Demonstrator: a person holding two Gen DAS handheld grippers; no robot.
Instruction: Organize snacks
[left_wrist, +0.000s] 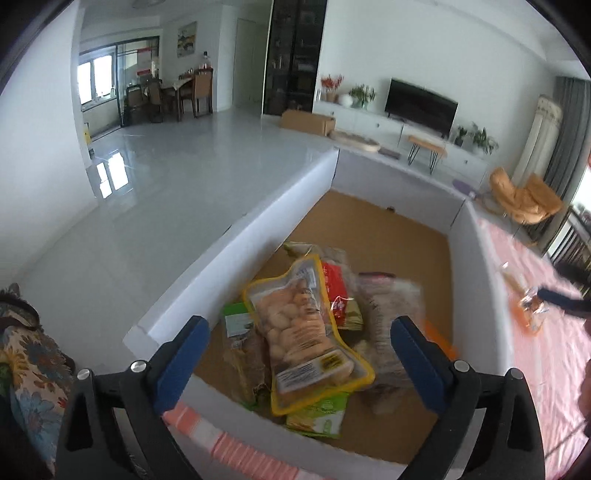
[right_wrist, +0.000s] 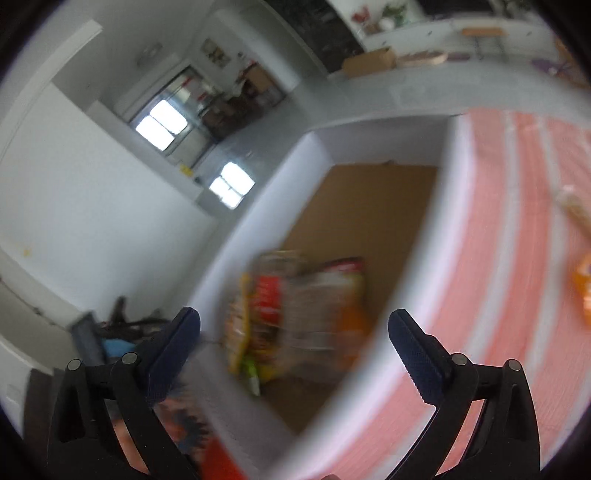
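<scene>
The left gripper (left_wrist: 297, 334) hovers wide open and empty over a white box (left_wrist: 236, 236) with a brown floor. In the box lies a heap of snack bags (left_wrist: 354, 314), a yellow-edged bag (left_wrist: 306, 332) on top. The right gripper (right_wrist: 293, 328) is also wide open and empty, above the box's right wall. Beside the box, another snack packet (left_wrist: 532, 306) lies on the pink striped table (left_wrist: 546, 354).

Place: a home living room
Signs: television (left_wrist: 421, 104) on a white cabinet (left_wrist: 373, 122), dining table (left_wrist: 184, 86), potted plants (left_wrist: 476, 138)
</scene>
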